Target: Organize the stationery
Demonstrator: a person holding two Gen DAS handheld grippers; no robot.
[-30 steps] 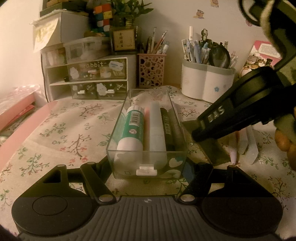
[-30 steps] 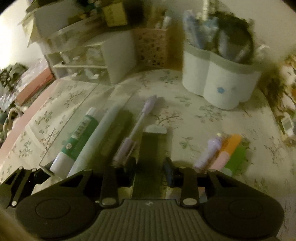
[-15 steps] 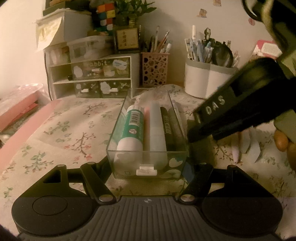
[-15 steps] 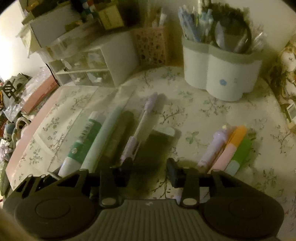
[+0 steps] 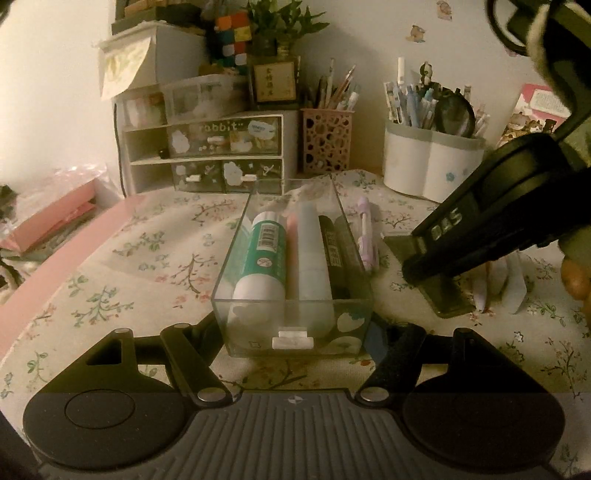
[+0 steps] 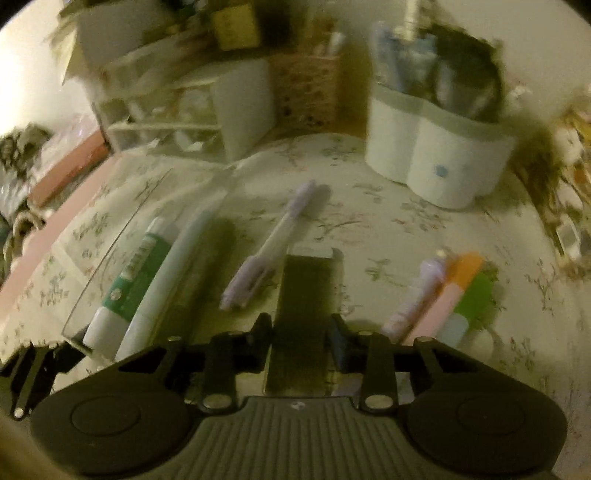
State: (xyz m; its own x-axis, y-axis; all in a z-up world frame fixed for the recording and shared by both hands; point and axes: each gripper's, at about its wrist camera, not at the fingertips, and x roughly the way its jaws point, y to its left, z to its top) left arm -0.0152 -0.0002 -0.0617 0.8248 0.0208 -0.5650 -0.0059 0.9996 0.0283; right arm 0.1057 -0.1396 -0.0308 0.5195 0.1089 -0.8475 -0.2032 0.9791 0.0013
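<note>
While four items fill one clear box [image 5: 291,325] – one purple pen [image 6: 271,245] outside.

Warm, dim light falls on a pale wall [image 5: 369,33] dotted with small stickers. The surface [image 5: 122,266] wears a floral cloth with a pink edge. Along the wall stand a white drawer unit [image 5: 207,155], a pink lattice cup [image 5: 327,140], a plant [image 5: 284,26] and a white holder [image 5: 428,166].

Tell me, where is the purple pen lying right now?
The purple pen lies loose on the flowered tablecloth, just outside the right wall of the clear box, between that box and the dark flat ruler in the right gripper.
</note>
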